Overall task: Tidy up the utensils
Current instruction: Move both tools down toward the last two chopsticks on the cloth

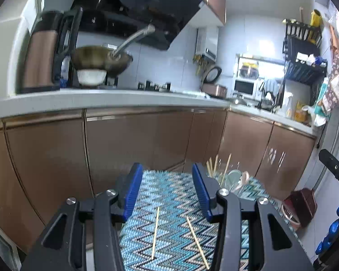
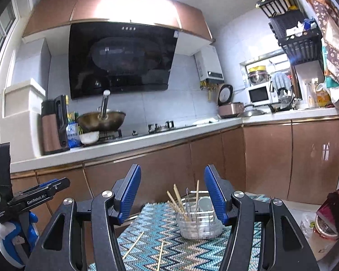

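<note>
Two loose wooden chopsticks lie on a blue zigzag mat (image 1: 169, 194): one chopstick (image 1: 155, 232) between my left gripper's fingers in the view, the other chopstick (image 1: 197, 242) to its right. My left gripper (image 1: 167, 176) hovers above them, open and empty. A clear utensil holder (image 2: 198, 222) at the mat's far side holds several chopsticks (image 2: 176, 199) and spoons. In the right wrist view the same loose chopsticks (image 2: 133, 245) (image 2: 160, 256) lie near the mat's front. My right gripper (image 2: 172, 178) stands open and empty, short of the holder. The holder (image 1: 231, 178) also shows right of the left gripper.
Brown cabinet doors (image 1: 128, 149) and a white countertop (image 2: 147, 139) with a wok (image 2: 101, 118), bowl and kettle (image 2: 53, 125) stand beyond the mat. A dark red dustpan (image 1: 301, 204) lies on the floor at right. The left gripper's body (image 2: 31, 199) shows at the right wrist view's left edge.
</note>
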`<state>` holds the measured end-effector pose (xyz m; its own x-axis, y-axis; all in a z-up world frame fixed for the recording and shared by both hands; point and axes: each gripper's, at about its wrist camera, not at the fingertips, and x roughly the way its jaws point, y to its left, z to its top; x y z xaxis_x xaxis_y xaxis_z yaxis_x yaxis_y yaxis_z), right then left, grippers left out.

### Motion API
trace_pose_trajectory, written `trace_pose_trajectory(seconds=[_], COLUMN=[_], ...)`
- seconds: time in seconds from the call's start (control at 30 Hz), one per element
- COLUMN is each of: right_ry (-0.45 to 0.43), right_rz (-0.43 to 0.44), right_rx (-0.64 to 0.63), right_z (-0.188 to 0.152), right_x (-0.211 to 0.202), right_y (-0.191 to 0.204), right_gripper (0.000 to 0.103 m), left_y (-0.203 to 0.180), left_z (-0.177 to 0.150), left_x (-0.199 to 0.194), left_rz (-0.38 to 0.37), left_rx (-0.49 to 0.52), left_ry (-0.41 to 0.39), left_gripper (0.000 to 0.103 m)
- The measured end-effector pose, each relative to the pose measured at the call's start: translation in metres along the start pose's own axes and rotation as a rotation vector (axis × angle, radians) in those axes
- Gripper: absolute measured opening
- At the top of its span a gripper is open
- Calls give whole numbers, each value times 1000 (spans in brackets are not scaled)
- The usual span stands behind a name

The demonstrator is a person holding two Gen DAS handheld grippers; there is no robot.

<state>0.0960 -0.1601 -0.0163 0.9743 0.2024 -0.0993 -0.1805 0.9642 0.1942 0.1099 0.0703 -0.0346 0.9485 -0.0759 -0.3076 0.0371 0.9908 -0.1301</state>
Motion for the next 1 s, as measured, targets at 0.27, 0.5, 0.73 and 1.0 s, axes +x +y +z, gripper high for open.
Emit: trace_pose_trajectory(seconds=[0.27, 0.5, 0.73, 1.0], right_ry=[227, 464, 740, 915], right_rz=[29, 78, 169, 219], right_rx=[51, 57, 59, 43], right_z=[-42, -93, -158, -197], right_x=[55, 117, 188, 246], right_y=[-16, -16, -5, 5], right_gripper=[58, 51, 36, 24], left_y=[25, 37, 49, 40], left_z=[-37, -77, -108, -127], left_x=[66, 146, 250, 305], left_rz=[4, -83, -144, -143], left_rx=[-46, -74, -128, -74], left_ry=[220, 479, 745, 865], left_gripper=[44, 44, 37, 25])
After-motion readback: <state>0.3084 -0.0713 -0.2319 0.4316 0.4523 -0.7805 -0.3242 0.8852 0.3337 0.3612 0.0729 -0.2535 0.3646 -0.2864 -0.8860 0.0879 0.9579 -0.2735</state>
